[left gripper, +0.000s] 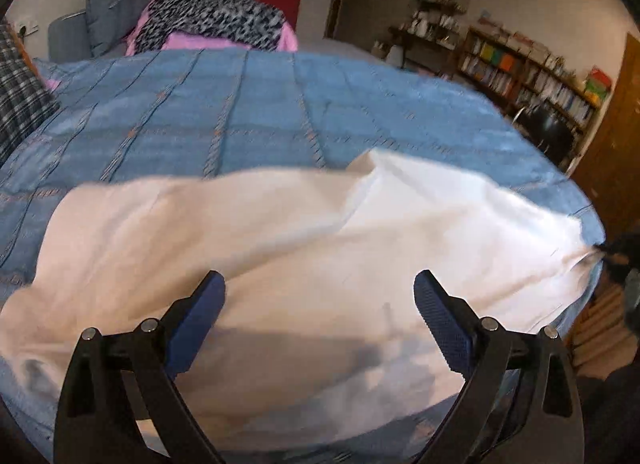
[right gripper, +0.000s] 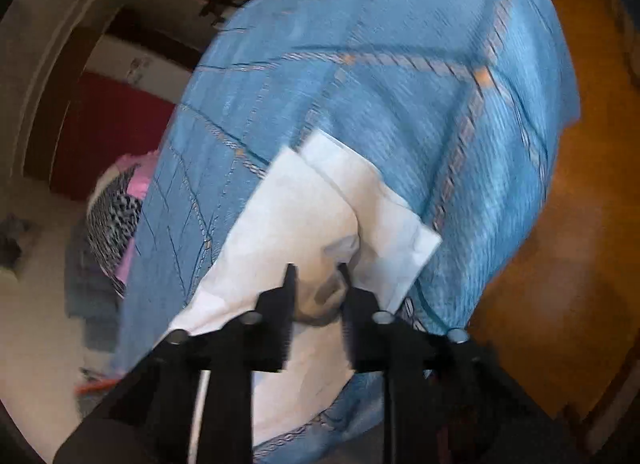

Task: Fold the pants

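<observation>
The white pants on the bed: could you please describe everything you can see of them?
The white pants are plain, thin woven-looking cloth, rumpled and spread across the blue quilted bedspread. In the right wrist view two squared ends lie overlapped, flat on the quilt. The right hand-held gripper pinches a bunched fold of them, pulling one corner taut. The left hand-held gripper hangs open over the middle, its fingers apart.
</observation>
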Demonstrator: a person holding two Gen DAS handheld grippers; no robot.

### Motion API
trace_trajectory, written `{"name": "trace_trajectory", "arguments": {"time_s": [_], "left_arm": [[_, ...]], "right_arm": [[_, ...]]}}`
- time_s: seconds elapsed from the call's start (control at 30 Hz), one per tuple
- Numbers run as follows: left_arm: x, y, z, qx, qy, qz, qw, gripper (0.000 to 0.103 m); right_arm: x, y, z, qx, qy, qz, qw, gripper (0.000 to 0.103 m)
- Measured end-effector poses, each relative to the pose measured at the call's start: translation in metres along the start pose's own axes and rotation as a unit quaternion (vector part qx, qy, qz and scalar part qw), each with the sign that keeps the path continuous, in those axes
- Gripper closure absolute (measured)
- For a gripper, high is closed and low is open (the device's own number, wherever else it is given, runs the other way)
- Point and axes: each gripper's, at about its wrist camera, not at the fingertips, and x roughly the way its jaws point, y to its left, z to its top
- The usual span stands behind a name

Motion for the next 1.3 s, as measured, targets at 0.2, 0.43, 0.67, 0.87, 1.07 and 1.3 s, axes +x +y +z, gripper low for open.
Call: {"name": "trace_trajectory", "arguments": {"time_s": [0.2,0.43,0.67,0.87,1.07,1.3], "left_arm": [[-0.006,0.026,-0.019,-0.004,0.021,0.025,0.9995,0.007],[-0.023,0.029,-0.02,-0.005,0.016,0.022,0.9996,0.007],[-0.057,0.053,-0.02,-0.071,0.001,0.027,0.9971,0.007],[-0.071,0.073,-0.033,-0.137,-0.002,0.003,0.9905,0.007],[-0.08,0.072,-0.039,-0.146,0.002,0.007,0.9892,0.007],[-0.082,0.096,-0.045,-0.203,-0.012,-0.001,0.9791,0.007]], "right_arm": [[-0.048,0.051,0.007,-0.149,-0.1,-0.052,0.982,0.096],[-0.034,0.011,0.018,-0.148,-0.097,-0.152,0.972,0.096],[-0.031,0.011,0.0,-0.138,-0.062,-0.094,0.984,0.065],[-0.028,0.014,-0.029,-0.132,-0.026,-0.052,0.99,0.058],[-0.014,0.008,-0.052,-0.116,0.018,-0.034,0.992,0.058],[-0.001,-0.01,-0.049,-0.069,0.033,-0.009,0.997,0.058]]}}
